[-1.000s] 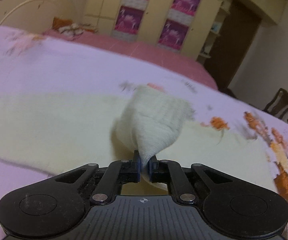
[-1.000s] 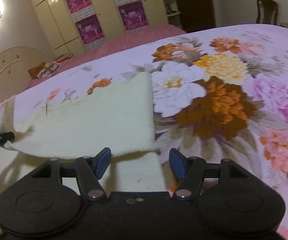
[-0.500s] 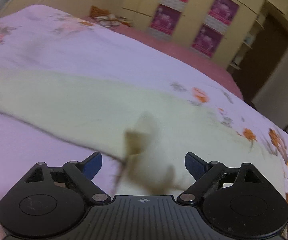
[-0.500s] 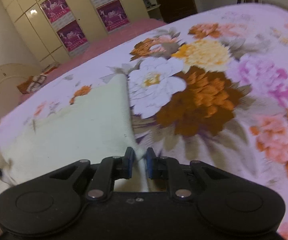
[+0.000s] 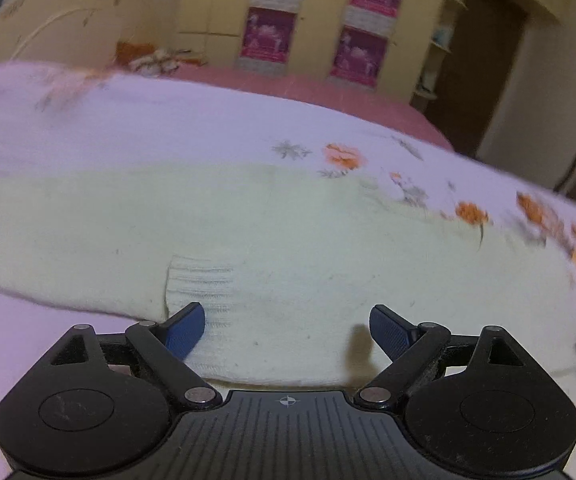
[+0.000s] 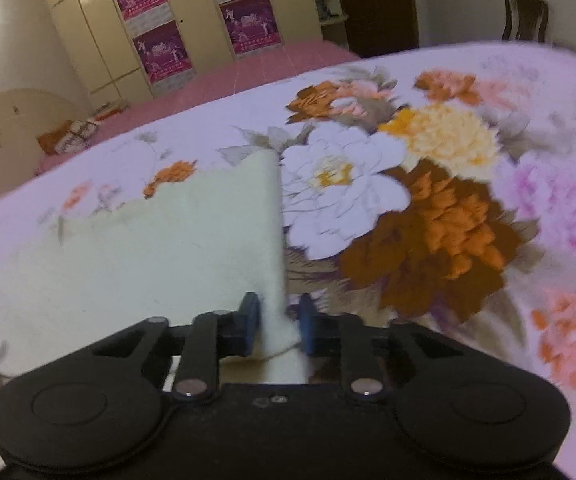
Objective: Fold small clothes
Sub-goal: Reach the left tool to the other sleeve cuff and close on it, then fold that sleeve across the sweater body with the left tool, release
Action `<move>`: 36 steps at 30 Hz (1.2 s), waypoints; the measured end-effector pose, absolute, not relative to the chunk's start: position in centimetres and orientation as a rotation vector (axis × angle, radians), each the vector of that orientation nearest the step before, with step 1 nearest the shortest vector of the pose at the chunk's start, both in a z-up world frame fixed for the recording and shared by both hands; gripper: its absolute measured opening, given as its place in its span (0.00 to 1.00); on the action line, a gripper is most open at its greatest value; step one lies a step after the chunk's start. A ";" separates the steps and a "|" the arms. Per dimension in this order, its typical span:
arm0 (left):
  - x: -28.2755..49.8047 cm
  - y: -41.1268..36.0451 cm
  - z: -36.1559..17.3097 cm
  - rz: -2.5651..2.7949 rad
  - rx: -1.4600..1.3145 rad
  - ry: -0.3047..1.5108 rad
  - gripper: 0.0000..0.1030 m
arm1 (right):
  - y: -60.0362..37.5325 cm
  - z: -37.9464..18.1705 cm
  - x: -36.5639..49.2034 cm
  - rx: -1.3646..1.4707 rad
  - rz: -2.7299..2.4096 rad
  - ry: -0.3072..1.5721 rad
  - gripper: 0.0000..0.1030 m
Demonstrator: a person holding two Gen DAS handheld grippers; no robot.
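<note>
— What sort of room is this?
— A bedroom. A bed [image 5: 168, 128] with a lilac flowered bedspread [image 6: 467, 208] fills both views. Beyond the tongs stands a cream wardrobe [image 6: 100, 40] with magenta posters [image 5: 274, 36] on its doors, a dark doorway [image 5: 483, 64] beside it, and a wooden chair [image 6: 525, 16] far off past the right tongs.
— Where is the garment?
— A pale cream knitted garment [image 5: 248, 220] lies spread on the bedspread, right ahead of both tongs. Its ribbed cuff [image 5: 202, 284] sits folded over the body of the knit, just in front of the left tongs' left pad.
— And the left gripper [image 5: 286, 330]?
— Its blue pads stand wide apart above the cloth, gripping nothing.
— The right gripper [image 6: 278, 326]?
— Its jaws have just eased apart a little, yet a corner of the cream knit still sits pinched between the pads, its edge [image 6: 276, 216] running straight ahead from them.
— Any boxes or baskets holding things?
— None that I can make out; only a small patterned cushion [image 6: 74, 136] far beyond the tongs, near the headboard [image 5: 60, 28]
</note>
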State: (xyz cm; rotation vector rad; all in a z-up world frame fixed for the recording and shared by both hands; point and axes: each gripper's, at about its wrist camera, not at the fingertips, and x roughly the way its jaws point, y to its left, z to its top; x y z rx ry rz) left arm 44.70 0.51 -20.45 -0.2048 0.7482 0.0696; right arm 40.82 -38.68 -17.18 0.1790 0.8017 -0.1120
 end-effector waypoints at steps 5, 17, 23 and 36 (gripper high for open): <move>42.4 2.9 -17.9 0.114 -0.294 0.742 0.87 | -38.2 -15.8 40.1 0.155 -0.128 0.777 0.32; 35.5 17.8 -18.5 0.477 -0.501 0.779 0.88 | -24.7 -14.8 39.9 0.085 0.258 0.776 0.46; 32.5 25.2 -20.2 0.583 -0.679 0.693 0.87 | -17.5 -15.7 39.8 0.032 0.385 0.808 0.47; 35.0 33.0 -23.8 0.575 -0.894 0.497 0.24 | -12.3 -17.3 40.9 0.002 0.372 0.827 0.49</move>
